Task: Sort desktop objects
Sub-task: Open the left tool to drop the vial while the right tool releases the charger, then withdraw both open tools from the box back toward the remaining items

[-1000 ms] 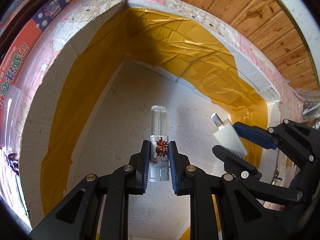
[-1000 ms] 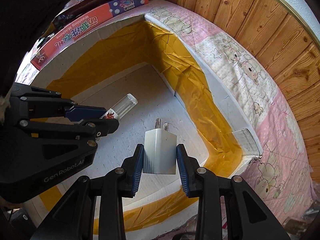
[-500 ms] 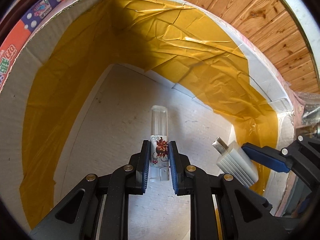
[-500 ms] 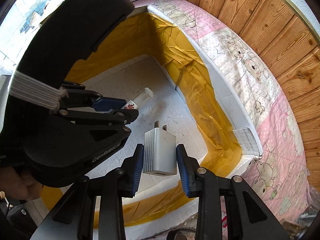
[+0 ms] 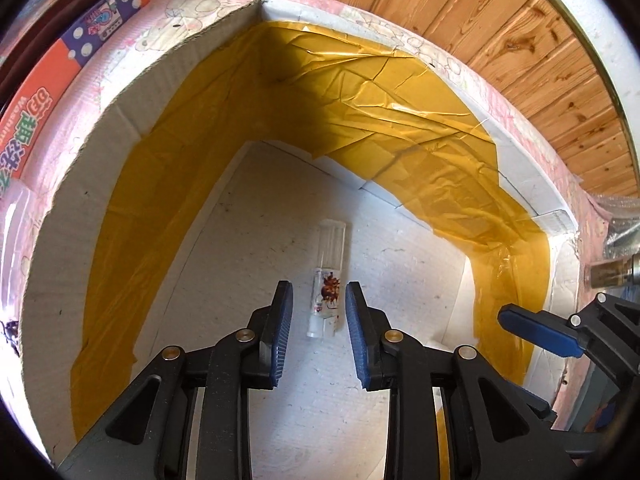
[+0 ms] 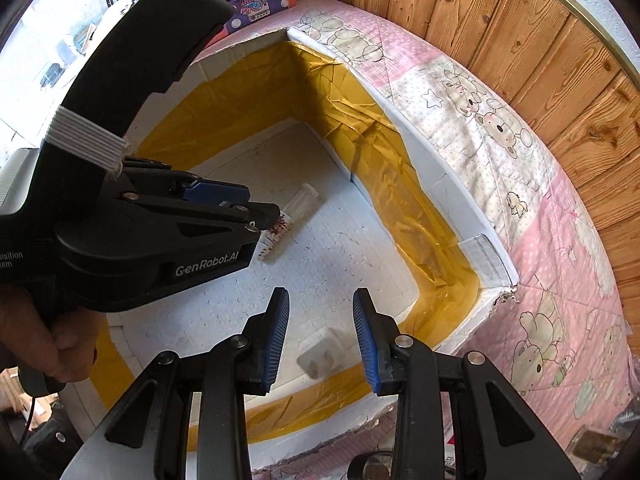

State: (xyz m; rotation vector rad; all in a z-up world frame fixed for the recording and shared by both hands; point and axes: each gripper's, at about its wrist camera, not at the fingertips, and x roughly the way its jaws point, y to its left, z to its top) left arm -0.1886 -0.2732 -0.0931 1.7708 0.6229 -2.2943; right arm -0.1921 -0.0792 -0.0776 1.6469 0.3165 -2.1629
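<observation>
A clear tube with a red picture label (image 5: 329, 280) lies on the white foam floor of the box (image 5: 280, 220), just beyond my open left gripper (image 5: 319, 316). It also shows in the right wrist view (image 6: 289, 216), partly behind the left gripper body (image 6: 152, 240). A white plug charger (image 6: 325, 354) lies on the box floor near the front wall, below and between the fingers of my open right gripper (image 6: 320, 320). Both grippers hold nothing and hover above the box. One right finger (image 5: 536, 332) shows at the right of the left wrist view.
The box has white foam walls lined with yellow tape (image 5: 360, 92). It stands on a pink bear-print cloth (image 6: 500, 128) against a wooden panel wall (image 6: 540, 40). A colourful carton (image 5: 60, 72) lies beyond the box's far left side.
Both grippers have opened. The tube and the charger have dropped from the jaws onto the box floor. Both grippers have drawn back upward.
</observation>
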